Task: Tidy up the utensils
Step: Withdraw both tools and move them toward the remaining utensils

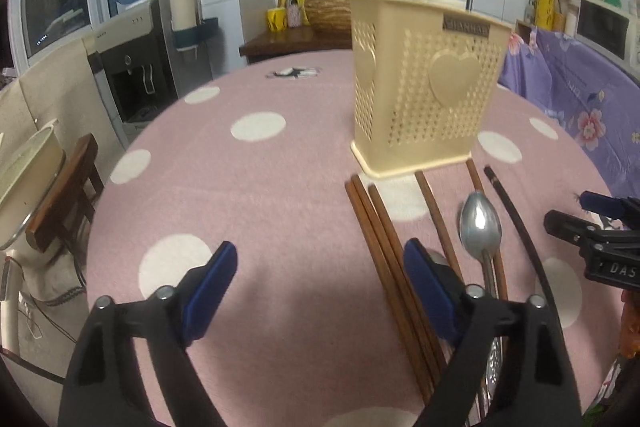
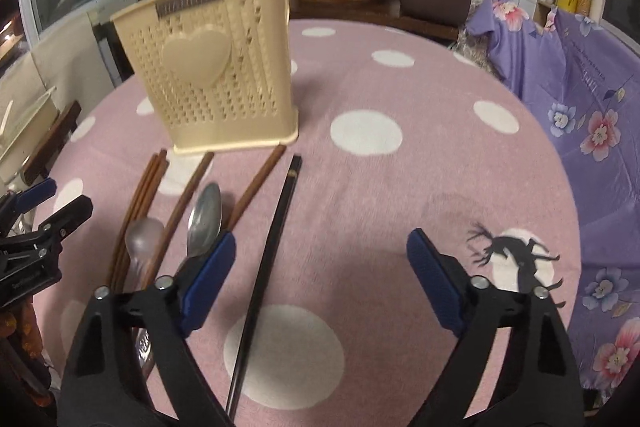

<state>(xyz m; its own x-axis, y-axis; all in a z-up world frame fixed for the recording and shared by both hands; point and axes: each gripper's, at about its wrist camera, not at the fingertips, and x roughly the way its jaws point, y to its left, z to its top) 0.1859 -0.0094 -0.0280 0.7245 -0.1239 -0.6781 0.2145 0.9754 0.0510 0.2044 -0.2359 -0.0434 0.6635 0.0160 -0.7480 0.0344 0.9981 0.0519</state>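
Right wrist only: deer silhouette (image 2: 516, 255).

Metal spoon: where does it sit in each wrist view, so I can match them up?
Left wrist view: the metal spoon lies right of centre, bowl toward the holder, among the brown chopsticks.
Right wrist view: the spoon lies left of centre, just beyond the claw's left finger.
Shared landmark: the cream heart-patterned utensil holder, standing just beyond the utensils.
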